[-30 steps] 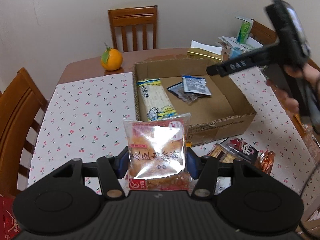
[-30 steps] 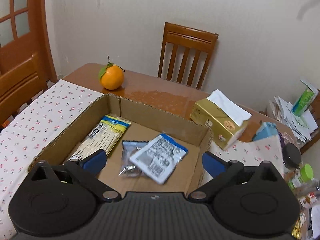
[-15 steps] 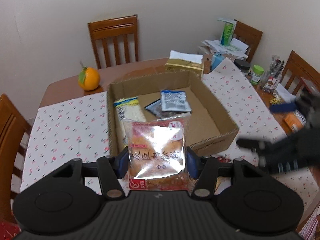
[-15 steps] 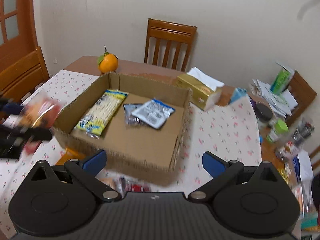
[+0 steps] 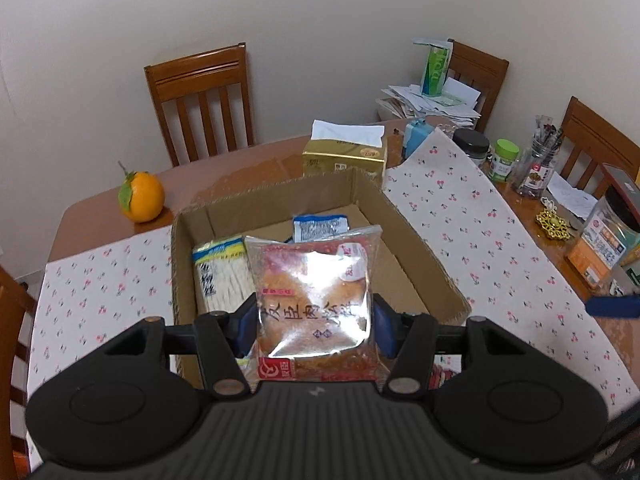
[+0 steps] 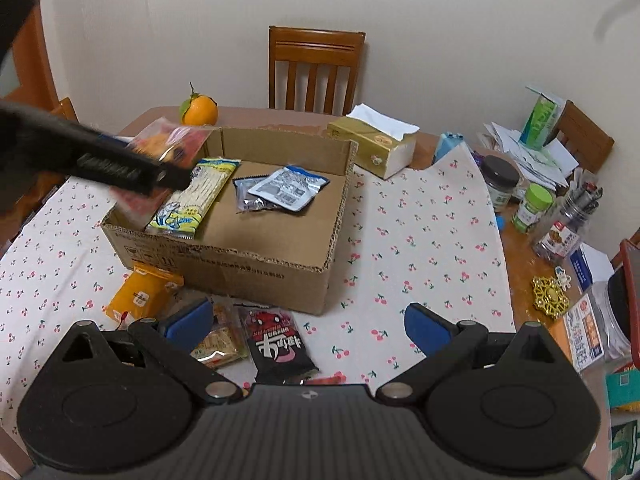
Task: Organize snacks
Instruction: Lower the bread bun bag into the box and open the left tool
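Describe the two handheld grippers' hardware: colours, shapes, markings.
Both match: the left gripper and right gripper have a matte black ribbed body with a small pale logo at its front edge, two round black discs at the sides, and black link arms with silver pivot pins. The jaws carry blue pads. No cables or sleeves are visible.

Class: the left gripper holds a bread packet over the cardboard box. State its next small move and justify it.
Probably lower the bread packet a little and open the jaws. The left gripper is shut on it above the cardboard box, beside the noodle pack, so a short drop should land it inside.
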`<state>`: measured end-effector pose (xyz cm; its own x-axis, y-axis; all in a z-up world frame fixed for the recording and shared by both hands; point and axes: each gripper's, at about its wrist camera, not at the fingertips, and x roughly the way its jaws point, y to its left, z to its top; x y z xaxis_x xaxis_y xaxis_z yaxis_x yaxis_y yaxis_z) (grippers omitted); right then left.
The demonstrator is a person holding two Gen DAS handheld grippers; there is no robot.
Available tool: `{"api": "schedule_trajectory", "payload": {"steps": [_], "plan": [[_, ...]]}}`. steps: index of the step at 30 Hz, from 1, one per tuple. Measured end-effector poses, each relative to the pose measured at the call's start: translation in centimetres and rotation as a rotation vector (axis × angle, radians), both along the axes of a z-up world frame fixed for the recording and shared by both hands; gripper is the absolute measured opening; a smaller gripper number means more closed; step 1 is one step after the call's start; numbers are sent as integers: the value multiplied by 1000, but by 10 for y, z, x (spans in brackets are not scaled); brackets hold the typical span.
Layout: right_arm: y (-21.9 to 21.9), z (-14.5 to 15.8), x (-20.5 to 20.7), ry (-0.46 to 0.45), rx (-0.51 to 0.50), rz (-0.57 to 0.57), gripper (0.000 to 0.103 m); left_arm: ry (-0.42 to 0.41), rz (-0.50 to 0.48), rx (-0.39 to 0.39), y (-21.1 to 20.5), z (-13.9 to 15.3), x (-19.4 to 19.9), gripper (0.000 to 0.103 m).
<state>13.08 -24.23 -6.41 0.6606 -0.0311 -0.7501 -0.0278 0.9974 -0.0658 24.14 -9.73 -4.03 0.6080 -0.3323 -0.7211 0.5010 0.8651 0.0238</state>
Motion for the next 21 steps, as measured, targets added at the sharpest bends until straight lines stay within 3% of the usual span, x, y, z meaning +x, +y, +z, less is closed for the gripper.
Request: {"api": "schedule_trajectory", "payload": {"steps": [10, 12, 14, 21], "plan": [[-6, -6, -3, 23, -9, -32, 103, 5, -8, -2, -18, -11, 25, 56], [-6, -6, -4, 26, -8, -40, 103, 7, 6, -12, -20, -13, 29, 60], [-7, -5, -4, 25, -9, -44, 103, 5, 26, -32, -19, -15, 31, 84], [-6, -4, -5, 21, -8, -45, 103, -18, 34, -24, -11, -10, 19, 85]]}}
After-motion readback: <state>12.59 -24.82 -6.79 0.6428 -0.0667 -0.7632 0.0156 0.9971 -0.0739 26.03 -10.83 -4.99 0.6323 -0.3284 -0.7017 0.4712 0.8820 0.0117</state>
